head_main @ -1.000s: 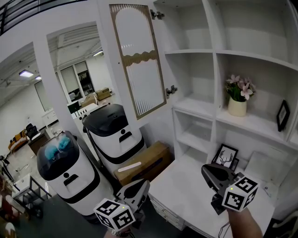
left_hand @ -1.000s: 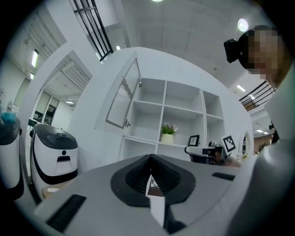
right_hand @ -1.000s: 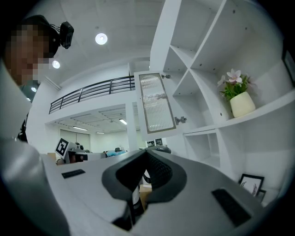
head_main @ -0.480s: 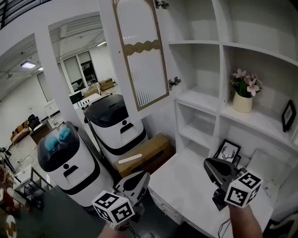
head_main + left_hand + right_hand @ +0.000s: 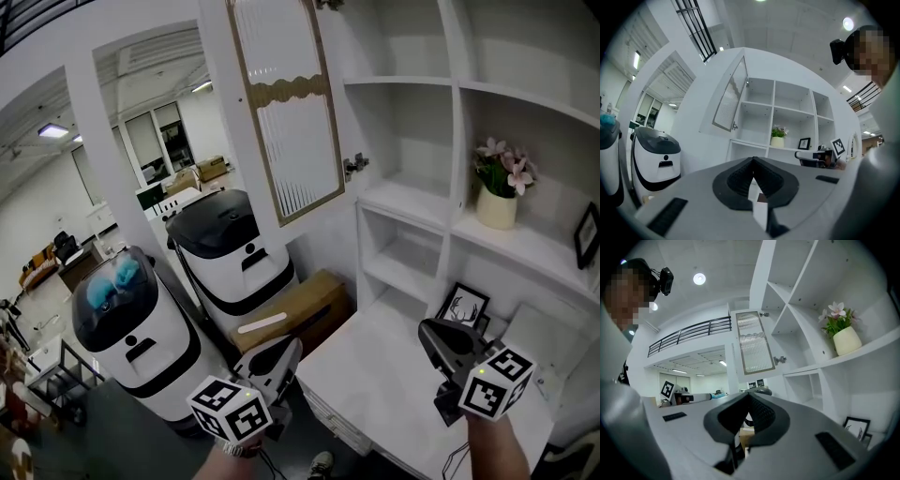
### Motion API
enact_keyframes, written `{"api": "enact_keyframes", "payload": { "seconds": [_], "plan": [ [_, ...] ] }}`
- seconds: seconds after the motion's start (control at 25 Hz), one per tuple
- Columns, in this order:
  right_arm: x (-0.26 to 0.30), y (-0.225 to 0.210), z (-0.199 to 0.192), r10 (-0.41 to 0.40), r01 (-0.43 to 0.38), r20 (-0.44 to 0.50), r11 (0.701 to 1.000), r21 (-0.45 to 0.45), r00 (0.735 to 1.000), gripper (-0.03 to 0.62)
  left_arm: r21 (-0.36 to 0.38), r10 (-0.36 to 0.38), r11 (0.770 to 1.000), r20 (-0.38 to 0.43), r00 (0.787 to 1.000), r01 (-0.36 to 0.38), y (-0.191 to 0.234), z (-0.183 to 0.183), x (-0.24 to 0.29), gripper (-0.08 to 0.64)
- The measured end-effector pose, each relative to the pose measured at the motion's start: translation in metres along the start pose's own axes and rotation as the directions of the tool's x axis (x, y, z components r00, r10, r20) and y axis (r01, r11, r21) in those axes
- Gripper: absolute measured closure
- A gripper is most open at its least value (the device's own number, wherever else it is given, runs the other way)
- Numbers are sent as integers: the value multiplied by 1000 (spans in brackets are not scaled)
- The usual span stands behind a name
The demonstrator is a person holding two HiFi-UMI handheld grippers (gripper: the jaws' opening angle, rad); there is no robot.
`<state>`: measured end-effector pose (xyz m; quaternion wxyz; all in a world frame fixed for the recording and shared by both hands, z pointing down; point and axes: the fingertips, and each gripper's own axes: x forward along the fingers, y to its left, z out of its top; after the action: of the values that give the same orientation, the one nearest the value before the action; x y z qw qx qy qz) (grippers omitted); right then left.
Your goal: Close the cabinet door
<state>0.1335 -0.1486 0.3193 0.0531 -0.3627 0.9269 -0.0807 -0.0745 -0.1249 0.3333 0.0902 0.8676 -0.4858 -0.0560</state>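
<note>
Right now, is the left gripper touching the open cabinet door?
Apart. The head view shows the left gripper well below the cabinet door, with a clear gap between them.

bright, even light; fisheye-warped edges

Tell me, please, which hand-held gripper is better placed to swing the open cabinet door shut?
Probably the left hand-held gripper: it is below the cabinet door, toward its free edge. The right hand-held gripper is over the counter, on the hinge side.
</note>
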Motion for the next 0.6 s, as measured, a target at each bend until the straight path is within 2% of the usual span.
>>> {"api": "enact_keyframes", "payload": {
  "seconds": [0.24, 0.6],
  "plan": [
    [20, -12, 8, -32, 32, 1, 999, -11, 999, 588, 2, -1, 1000, 1, 1000, 1, 33, 10, 17, 555],
    [63, -20, 8, -33, 33, 1, 999, 8, 999, 588, 8, 13, 1000, 4, 1000, -13, 82, 25, 36, 555]
  ]
}}
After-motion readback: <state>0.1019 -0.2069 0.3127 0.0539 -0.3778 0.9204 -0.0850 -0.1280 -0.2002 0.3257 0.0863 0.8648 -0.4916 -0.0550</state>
